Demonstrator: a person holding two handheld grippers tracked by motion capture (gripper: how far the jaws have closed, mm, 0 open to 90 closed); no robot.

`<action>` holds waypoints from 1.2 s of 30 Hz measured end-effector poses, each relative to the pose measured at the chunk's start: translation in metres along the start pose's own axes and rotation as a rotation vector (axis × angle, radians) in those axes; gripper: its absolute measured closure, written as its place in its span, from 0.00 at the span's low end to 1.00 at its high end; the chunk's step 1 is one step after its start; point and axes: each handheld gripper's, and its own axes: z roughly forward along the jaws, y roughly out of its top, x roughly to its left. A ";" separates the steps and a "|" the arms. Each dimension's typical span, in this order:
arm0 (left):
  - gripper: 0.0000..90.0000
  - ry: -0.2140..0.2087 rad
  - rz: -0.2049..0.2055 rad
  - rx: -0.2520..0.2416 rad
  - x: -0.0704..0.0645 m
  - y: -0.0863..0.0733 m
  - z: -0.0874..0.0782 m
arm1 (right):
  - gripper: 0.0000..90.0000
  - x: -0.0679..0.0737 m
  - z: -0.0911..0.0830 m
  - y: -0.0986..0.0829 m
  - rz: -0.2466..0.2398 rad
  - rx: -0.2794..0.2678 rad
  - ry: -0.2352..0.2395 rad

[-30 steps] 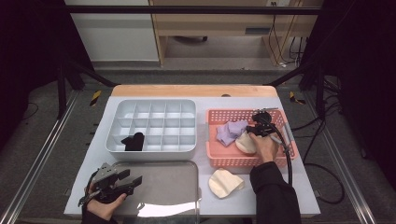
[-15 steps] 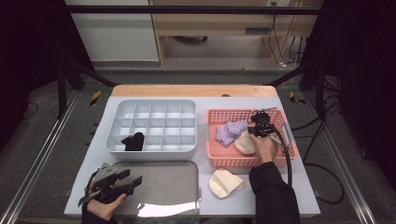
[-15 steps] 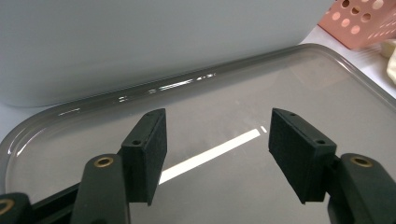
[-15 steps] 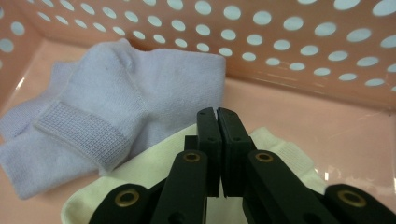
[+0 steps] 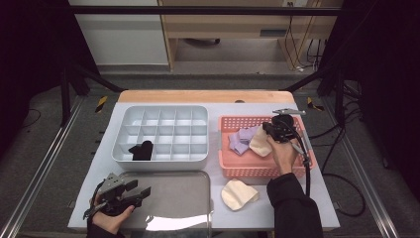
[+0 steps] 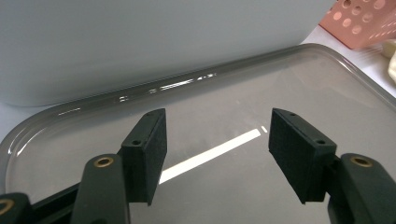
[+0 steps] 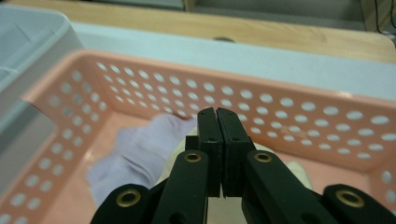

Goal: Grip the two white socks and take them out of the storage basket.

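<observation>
My right gripper [image 5: 270, 129] [image 7: 217, 112] is shut and hovers inside the pink perforated basket [image 5: 237, 169] [image 7: 299, 121]. Just under its jaws lies a cream cloth [image 5: 258, 145] [image 7: 294, 169], with a lavender cloth [image 5: 240, 140] [image 7: 140, 154] beside it to the left. I see no fabric between the jaws. My left gripper [image 5: 138, 189] [image 6: 217, 140] is open above the grey metal tray [image 5: 183, 201] [image 6: 299, 88], holding nothing.
A white divided organizer [image 5: 163, 110] [image 6: 140, 37] stands behind the tray, with a black cloth [image 5: 141, 150] in a front-left cell. Another cream cloth [image 5: 238, 194] lies on the table in front of the basket. The right gripper's cable [image 5: 306, 163] trails over the basket's right side.
</observation>
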 end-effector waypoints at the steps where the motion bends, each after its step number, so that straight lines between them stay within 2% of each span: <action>1: 0.40 0.000 0.001 0.000 0.000 0.000 0.000 | 1.00 0.002 -0.001 0.001 0.005 -0.016 0.013; 5: 0.40 0.000 -0.003 -0.001 0.000 0.000 0.000 | 1.00 0.009 0.005 0.004 0.001 -0.045 0.043; 10: 0.40 -0.004 -0.005 -0.006 0.000 0.000 -0.001 | 0.99 0.020 0.022 0.009 -0.009 -0.033 0.050; 12: 0.40 -0.005 -0.004 -0.006 0.000 0.000 -0.001 | 0.99 0.020 0.032 0.006 -0.005 -0.005 0.033; 15: 0.40 -0.004 -0.001 -0.003 0.001 0.000 0.000 | 0.95 0.021 0.045 0.000 -0.026 0.056 -0.002; 17: 0.40 -0.002 -0.001 -0.001 0.001 0.000 0.000 | 0.90 0.020 0.049 -0.002 -0.014 0.087 0.005; 19: 0.40 -0.003 -0.003 -0.003 0.000 0.000 -0.001 | 0.83 0.019 0.048 -0.002 -0.022 0.093 -0.013; 23: 0.40 -0.001 0.000 -0.001 0.000 0.000 0.000 | 0.72 0.017 0.040 -0.003 -0.028 0.081 -0.020; 28: 0.40 0.000 -0.003 -0.001 0.000 0.000 0.000 | 0.59 0.020 0.028 -0.001 -0.033 0.062 0.028; 31: 0.40 0.003 0.003 -0.001 0.000 0.000 0.000 | 0.56 0.023 0.024 -0.001 -0.041 0.051 0.040; 32: 0.40 0.002 -0.001 0.000 0.000 0.000 0.000 | 0.52 0.026 0.019 -0.001 -0.050 0.052 0.063; 34: 0.40 0.004 0.003 0.002 0.000 0.000 0.000 | 0.50 0.028 0.018 -0.002 -0.060 0.060 0.070; 36: 0.40 0.003 0.003 0.002 0.000 0.000 0.000 | 0.49 0.029 0.018 -0.004 -0.069 0.044 0.071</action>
